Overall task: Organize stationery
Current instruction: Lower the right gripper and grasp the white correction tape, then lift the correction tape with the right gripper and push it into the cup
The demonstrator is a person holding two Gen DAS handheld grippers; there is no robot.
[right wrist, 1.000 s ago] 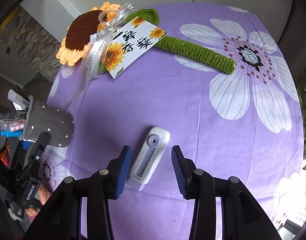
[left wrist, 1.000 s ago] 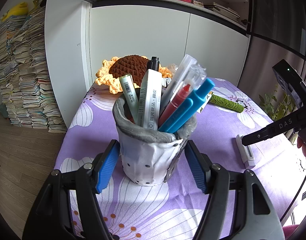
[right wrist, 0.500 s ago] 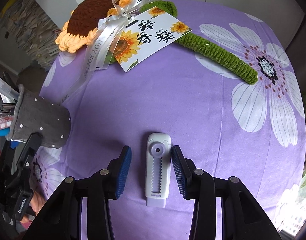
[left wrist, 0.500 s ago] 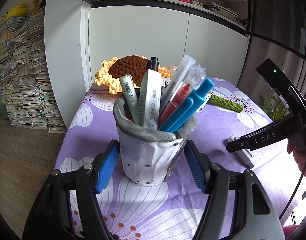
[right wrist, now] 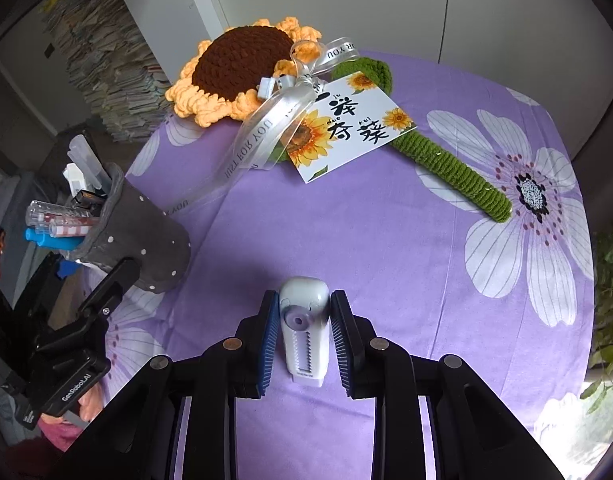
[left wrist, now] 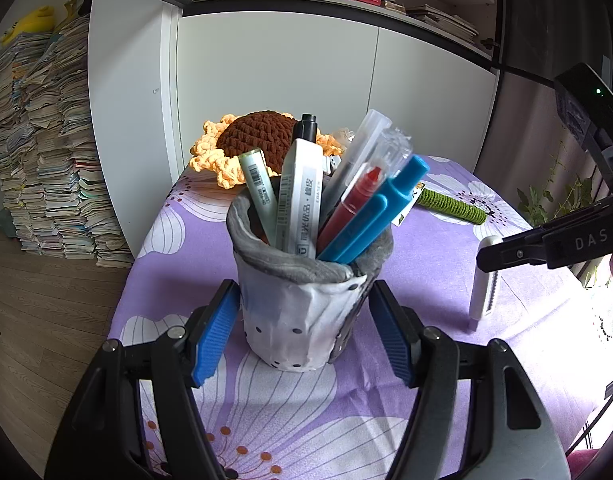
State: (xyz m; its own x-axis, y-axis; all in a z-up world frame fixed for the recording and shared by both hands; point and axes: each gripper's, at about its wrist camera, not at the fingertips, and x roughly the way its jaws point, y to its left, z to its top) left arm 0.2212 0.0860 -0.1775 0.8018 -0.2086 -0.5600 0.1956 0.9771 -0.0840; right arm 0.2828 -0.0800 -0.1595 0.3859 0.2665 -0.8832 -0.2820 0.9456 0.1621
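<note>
Two grippers in my hands: my left gripper (left wrist: 304, 330) clamps the fabric pen holder (left wrist: 306, 300) between its pads, while my right gripper (right wrist: 304, 340) is closing, the white correction tape (right wrist: 305, 332) squeezed between its narrowed blue pads on the purple tablecloth (right wrist: 386, 240).

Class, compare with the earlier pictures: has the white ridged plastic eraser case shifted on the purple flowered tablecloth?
Yes. The white ridged plastic eraser case has turned from slanted to lengthwise between the right hand-held gripper pads, judged against the purple flowered tablecloth.
</note>
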